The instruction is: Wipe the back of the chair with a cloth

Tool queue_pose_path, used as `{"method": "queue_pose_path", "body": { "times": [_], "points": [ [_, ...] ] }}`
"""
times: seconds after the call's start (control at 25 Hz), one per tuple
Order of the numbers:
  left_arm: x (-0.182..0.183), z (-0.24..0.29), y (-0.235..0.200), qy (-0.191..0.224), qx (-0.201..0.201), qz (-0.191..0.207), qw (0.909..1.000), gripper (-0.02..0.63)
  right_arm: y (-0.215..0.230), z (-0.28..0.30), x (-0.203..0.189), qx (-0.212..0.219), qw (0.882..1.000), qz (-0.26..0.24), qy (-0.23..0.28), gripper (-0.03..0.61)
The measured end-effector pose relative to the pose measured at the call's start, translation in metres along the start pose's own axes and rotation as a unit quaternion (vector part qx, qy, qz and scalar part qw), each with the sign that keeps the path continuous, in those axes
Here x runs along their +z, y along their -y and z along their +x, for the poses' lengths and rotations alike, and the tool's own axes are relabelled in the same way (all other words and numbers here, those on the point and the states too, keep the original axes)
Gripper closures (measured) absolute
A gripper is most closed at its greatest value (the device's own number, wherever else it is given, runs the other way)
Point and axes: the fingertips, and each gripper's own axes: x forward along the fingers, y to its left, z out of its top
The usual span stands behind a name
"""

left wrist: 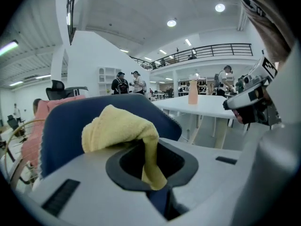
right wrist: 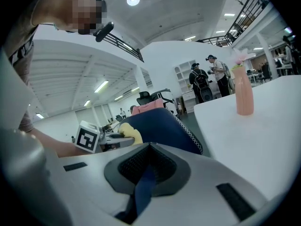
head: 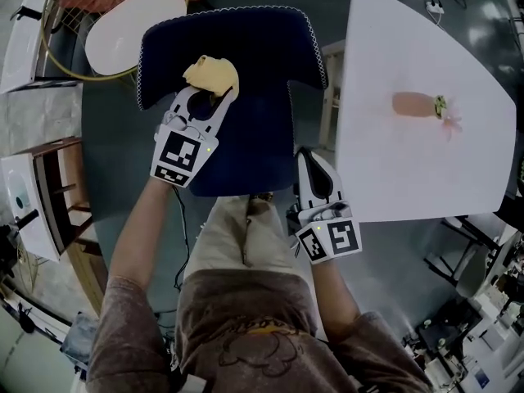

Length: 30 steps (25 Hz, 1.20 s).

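I see the cloth [head: 211, 74] bunched at the tip of my left tool [head: 217, 98], clenched in it and lying against the chair [head: 254, 129] back. My right tool [head: 305, 155] is clamped on the chair's edge, with the tabletop [head: 426, 170] just beside it.

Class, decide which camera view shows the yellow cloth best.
The left gripper view: the cloth fills the centre, pinched in the left gripper's jaws, the chair behind it. The head view shows it small from above; the right gripper view, a distant yellow scrap.
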Motion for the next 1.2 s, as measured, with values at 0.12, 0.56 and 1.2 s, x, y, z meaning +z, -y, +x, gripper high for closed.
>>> {"method": "queue_pose_path", "body": {
  "times": [0.12, 0.56, 1.2],
  "points": [
    [-0.024, -0.03, -0.019, -0.016, 0.044, -0.012, 0.9988, 0.561, -0.005, 0.005, -0.002, 0.007, 1.0, 0.0, -0.001, 0.552],
    [-0.092, -0.105, -0.06, -0.069, 0.142, -0.04, 0.9866, 0.561, -0.012, 0.017, -0.009, 0.022, 1.0, -0.007, -0.013, 0.552],
    [-0.118, -0.056, -0.094, -0.09, 0.182, -0.057, 0.9775, 0.561, -0.01, 0.023, -0.025, 0.019, 0.999, -0.006, -0.03, 0.552]
  ]
}}
